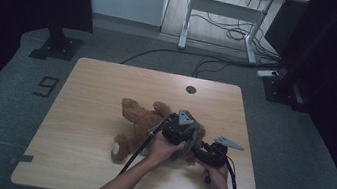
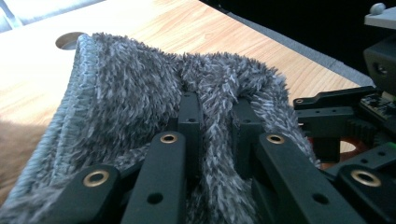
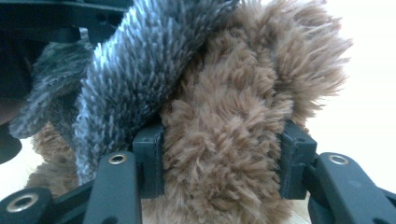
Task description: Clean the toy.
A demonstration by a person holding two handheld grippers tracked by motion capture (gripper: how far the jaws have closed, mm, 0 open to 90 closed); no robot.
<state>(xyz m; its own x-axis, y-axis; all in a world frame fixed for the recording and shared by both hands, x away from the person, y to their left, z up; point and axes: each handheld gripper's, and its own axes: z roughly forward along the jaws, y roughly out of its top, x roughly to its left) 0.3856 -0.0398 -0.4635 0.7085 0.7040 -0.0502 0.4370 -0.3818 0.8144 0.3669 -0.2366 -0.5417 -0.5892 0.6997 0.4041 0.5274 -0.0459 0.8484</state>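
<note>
teddy bear (image 1: pixel 139 126): lying mid-counter (image 1: pixel 97 84), right side hidden under both grippers | left gripper (image 2: pixel 215 122): fingers clenched on grey furry cloth (image 2: pixel 135 93) at the bear's right side | right gripper (image 3: pixel 224 161): fingers grasping a brown furry part of the bear, which part unclear | cloth: largely hidden in high view

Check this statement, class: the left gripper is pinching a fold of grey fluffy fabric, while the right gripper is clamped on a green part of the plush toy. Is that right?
One detail is wrong: the colour. The right gripper view shows the right gripper clamped on a brown part of the plush toy, not a green one. The rest stands: the left gripper pinches a fold of the grey fluffy fabric.
</note>
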